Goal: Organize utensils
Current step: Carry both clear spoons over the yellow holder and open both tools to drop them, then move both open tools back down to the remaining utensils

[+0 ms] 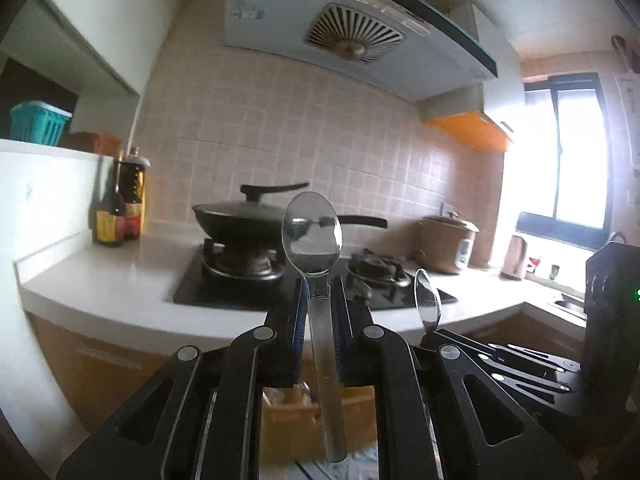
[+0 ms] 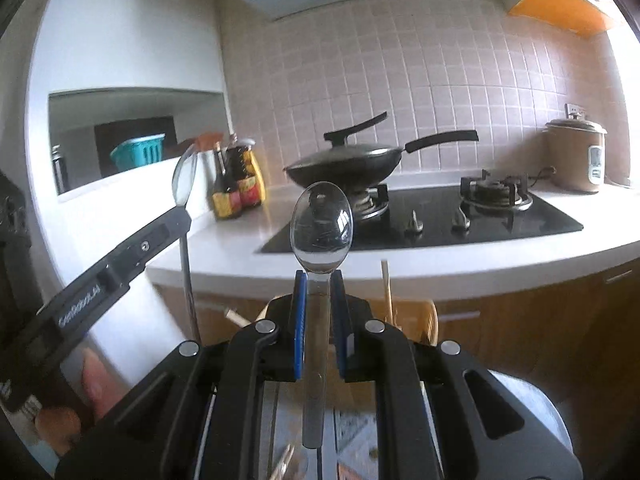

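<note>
Two steel spoons, each upright, bowl uppermost: left gripper (image 1: 319, 312) jaws clamped on first spoon (image 1: 313, 236); right gripper (image 2: 319, 308) jaws clamped on second spoon (image 2: 321, 228). Both held in air before the worktop (image 2: 224, 240) front edge, lidded wok (image 2: 344, 160) behind.

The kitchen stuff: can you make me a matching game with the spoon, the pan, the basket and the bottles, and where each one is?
Things:
1. spoon
2. pan
3. basket
4. bottles

Places:
A. up on the white ledge behind the counter
B. on the left stove burner, lid on
C. gripped in the right tongs, bowl end up
D. standing on the counter beside the stove

Right pairs: 1-C, 2-B, 3-A, 4-D
</note>
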